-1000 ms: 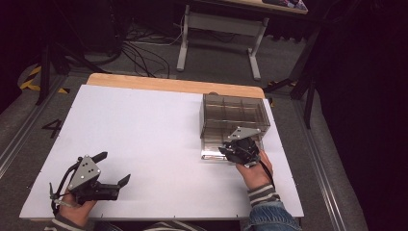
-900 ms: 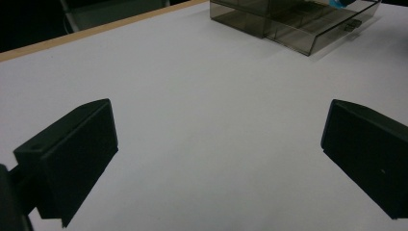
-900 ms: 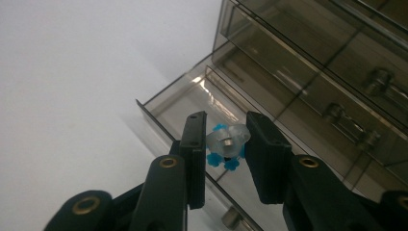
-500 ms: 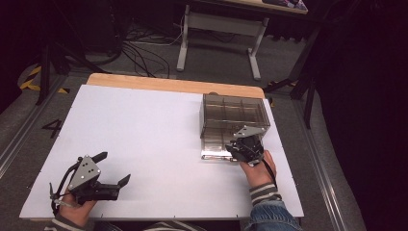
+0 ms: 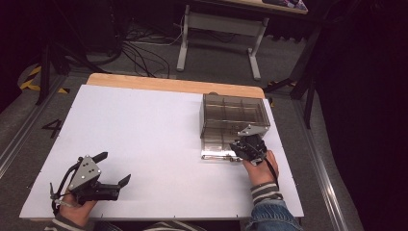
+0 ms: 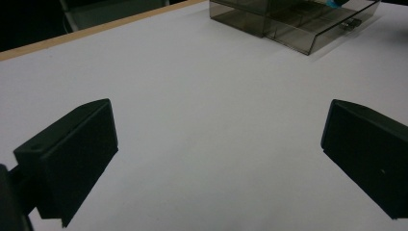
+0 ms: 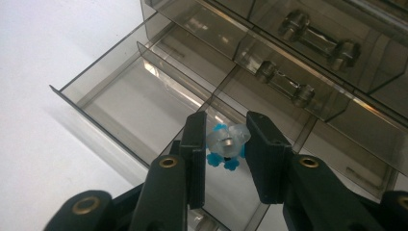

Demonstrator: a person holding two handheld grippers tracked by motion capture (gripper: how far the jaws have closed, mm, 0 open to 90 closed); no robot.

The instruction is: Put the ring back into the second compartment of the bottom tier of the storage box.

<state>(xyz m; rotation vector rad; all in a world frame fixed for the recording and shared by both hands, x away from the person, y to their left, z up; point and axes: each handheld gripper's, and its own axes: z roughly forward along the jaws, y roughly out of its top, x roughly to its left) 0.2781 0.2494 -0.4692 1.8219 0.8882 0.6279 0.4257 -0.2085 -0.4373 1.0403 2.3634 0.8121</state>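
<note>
Since a moment ago, my right claw (image 7: 223, 159) has slid nearer the open drawer (image 7: 144, 96), gripping the small blue toy (image 7: 225, 147) above it for dropping in. Left claw (image 5: 111, 169) waits open, far from it.

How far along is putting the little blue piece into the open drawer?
Done: the bottom drawer of the drawer cabinet is pulled open. In hand: the right gripper holds the small blue-and-clear piece over the drawer. Left: release it and push the drawer shut. The left gripper waits open over the table.
</note>
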